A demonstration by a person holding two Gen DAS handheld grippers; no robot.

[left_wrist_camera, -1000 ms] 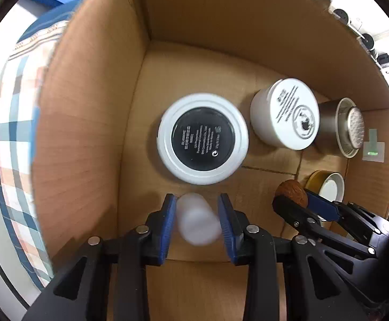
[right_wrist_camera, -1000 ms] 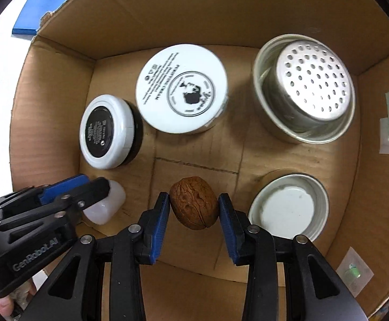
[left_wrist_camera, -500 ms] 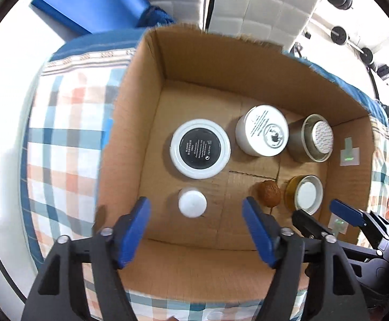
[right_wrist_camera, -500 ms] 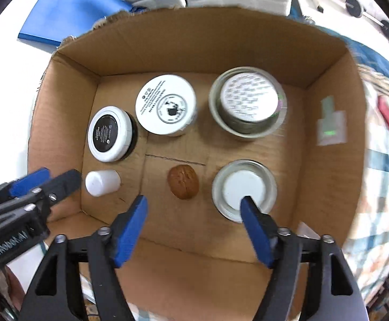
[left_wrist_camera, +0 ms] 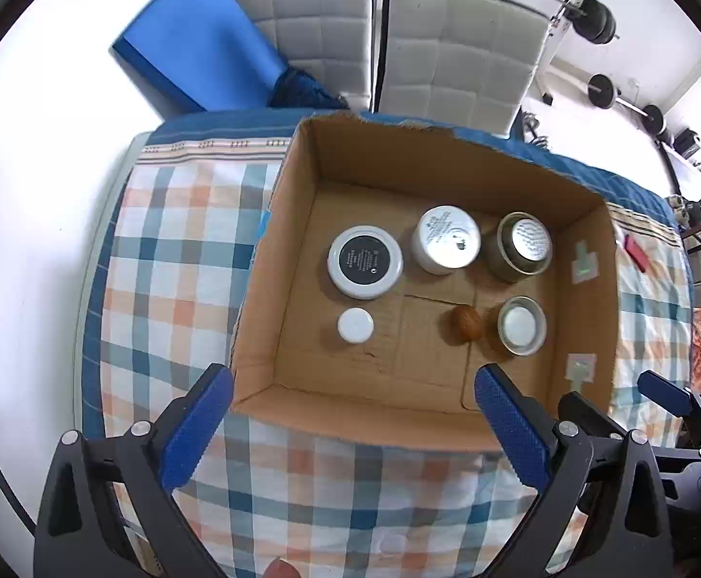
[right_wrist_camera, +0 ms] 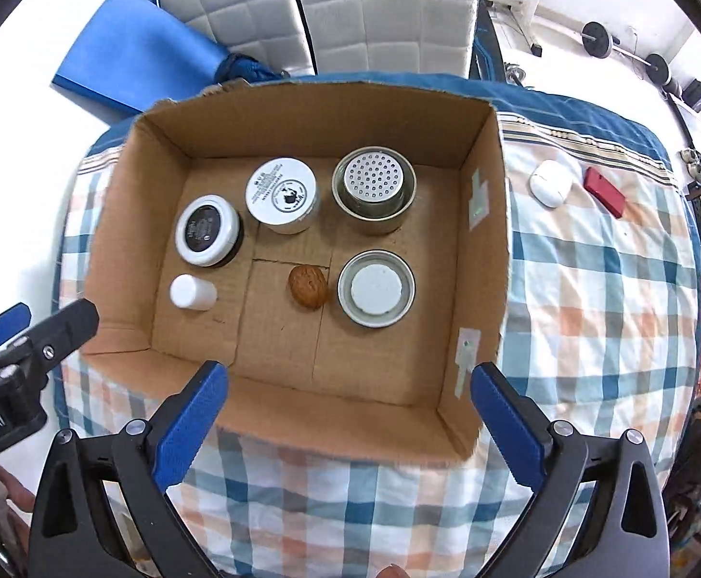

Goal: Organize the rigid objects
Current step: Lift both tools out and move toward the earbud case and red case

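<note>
While both tools hang high above the table, the left gripper point(left_wrist_camera: 350, 426) and the right gripper point(right_wrist_camera: 348, 416) stand with their blue pads spread wide and nothing between them, each pointed down at the near wall of an open cardboard box point(right_wrist_camera: 302, 132) on a checked tablecloth point(right_wrist_camera: 591, 298). A second ago the two were deep inside the box, the left pinching a small white bottle point(left_wrist_camera: 355, 326) and the right pinching a walnut point(right_wrist_camera: 308, 286); half a second ago both had let go and begun to rise, and now they have drawn back further still, past the box's front edge. The bottle stands on the box floor at the front left, the walnut just beside a shallow metal lid point(right_wrist_camera: 376, 287) at the front right (the two look to be nearly touching, though contact cannot be told). Along the back row sit a black-topped white jar point(right_wrist_camera: 207, 229), a white cream jar point(right_wrist_camera: 281, 195) and a metal shaker with a perforated top point(right_wrist_camera: 374, 189). Outside the box, on the cloth to the right, lie a white case point(right_wrist_camera: 550, 183) and a red object point(right_wrist_camera: 604, 191), well apart from the grippers. Behind the table stand two white padded chairs point(right_wrist_camera: 384, 14) and a blue mat point(right_wrist_camera: 134, 67).
</note>
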